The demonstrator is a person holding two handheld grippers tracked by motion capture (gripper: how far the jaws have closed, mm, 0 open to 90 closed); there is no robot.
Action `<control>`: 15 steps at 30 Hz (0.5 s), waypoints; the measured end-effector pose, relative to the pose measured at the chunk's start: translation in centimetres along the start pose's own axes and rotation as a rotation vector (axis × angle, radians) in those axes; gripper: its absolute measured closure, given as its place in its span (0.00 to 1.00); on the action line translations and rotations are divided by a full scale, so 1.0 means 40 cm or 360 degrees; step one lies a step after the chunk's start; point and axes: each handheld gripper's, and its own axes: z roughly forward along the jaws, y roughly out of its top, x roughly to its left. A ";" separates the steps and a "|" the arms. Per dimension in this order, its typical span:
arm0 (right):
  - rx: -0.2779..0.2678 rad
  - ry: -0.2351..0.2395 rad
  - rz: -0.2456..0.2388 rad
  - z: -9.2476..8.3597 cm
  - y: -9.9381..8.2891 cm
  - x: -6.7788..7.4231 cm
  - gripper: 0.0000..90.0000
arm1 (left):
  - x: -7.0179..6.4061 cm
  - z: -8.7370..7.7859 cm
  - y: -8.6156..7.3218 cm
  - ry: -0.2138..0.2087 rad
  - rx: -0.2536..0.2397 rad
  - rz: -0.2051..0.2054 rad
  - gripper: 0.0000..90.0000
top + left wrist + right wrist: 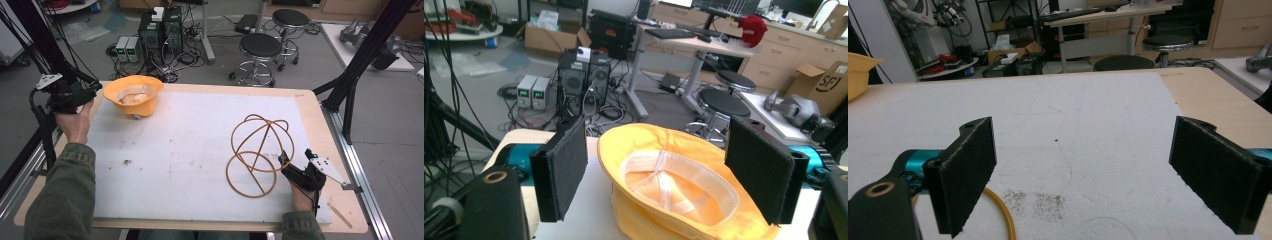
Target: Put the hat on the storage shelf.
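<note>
A yellow bucket hat (134, 95) lies upside down at the far left of the white mat (190, 145). My left gripper (93, 90) hovers just left of the hat. In the left gripper view my left gripper (659, 145) is open, and the hat (674, 185) sits close ahead between its pads. An orange wire frame (257, 150) made of hoops stands on the right half of the mat. My right gripper (296, 158) sits low at the frame's near right side. It is open (1088, 150), holding nothing, with a piece of orange wire (1000, 212) curving by its left pad.
The mat lies on a wooden table (320, 125). Black frame posts (357, 60) rise at both far corners. Two stools (260, 47) and electronics boxes with cables (160, 30) stand on the floor beyond the far edge.
</note>
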 end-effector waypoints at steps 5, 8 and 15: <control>0.0028 0.0014 -0.0001 0.007 -0.003 -0.001 0.12 | -0.004 0.039 0.008 0.0011 0.0039 0.0048 0.28; 0.0022 0.0015 -0.0003 0.010 -0.003 0.001 0.12 | -0.009 0.059 0.010 -0.0038 0.0049 0.0030 0.27; 0.0021 0.0022 0.0000 0.009 -0.003 0.003 0.12 | -0.013 0.100 0.025 -0.0052 0.0136 0.0056 0.27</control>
